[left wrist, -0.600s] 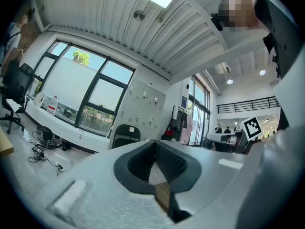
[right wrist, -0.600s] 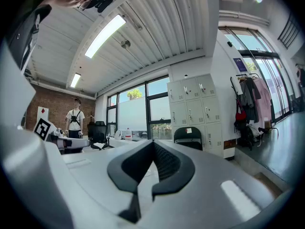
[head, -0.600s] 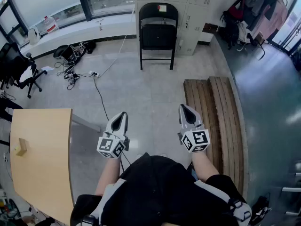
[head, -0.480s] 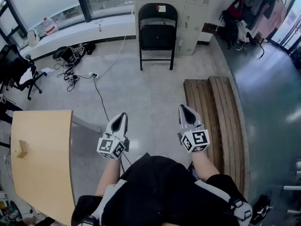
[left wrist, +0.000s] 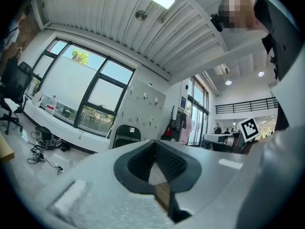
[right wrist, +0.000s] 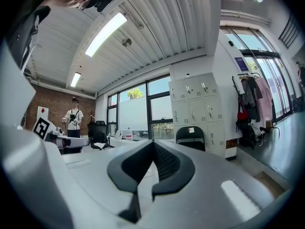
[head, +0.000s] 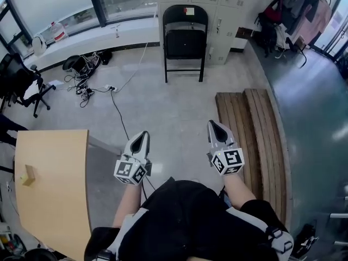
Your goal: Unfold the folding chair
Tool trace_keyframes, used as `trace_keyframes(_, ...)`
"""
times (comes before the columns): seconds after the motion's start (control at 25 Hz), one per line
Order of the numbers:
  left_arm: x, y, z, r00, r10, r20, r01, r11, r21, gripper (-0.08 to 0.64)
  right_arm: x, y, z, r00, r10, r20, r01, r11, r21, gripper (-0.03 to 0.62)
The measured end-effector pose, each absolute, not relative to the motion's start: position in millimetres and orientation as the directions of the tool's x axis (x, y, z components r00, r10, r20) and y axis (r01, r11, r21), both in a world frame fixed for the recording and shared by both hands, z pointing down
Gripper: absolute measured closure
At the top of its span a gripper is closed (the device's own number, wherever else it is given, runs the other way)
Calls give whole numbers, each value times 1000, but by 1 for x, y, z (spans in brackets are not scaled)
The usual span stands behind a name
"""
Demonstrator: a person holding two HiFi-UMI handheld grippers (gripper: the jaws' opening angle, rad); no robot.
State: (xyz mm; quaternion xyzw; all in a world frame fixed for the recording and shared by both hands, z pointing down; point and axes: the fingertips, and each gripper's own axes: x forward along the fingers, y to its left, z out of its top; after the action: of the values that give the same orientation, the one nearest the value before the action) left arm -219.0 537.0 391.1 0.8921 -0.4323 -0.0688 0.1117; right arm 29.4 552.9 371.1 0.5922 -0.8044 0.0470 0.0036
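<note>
My left gripper [head: 141, 140] and right gripper [head: 215, 128] clenched, empty, held level: black folding chair [head: 185, 37] stands folded against lockers [head: 218, 7], well ahead

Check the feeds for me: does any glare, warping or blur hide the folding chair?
Head view: sharp and evenly daylit, the folding chair plain against the lockers, only a sheen on the floor at right. Left gripper view: heavy fisheye with a dark border, bright windows, chair small but readable. Right gripper view: same warping, a bright ceiling lamp, chair small and sharp.
</note>
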Motion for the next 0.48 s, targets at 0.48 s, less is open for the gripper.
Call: trace_keyframes(0.48,-292,531,397,584,-810,-50,-769,-572,287,561,-26,536,374,-291,-955,62,-951,281,-132,588)
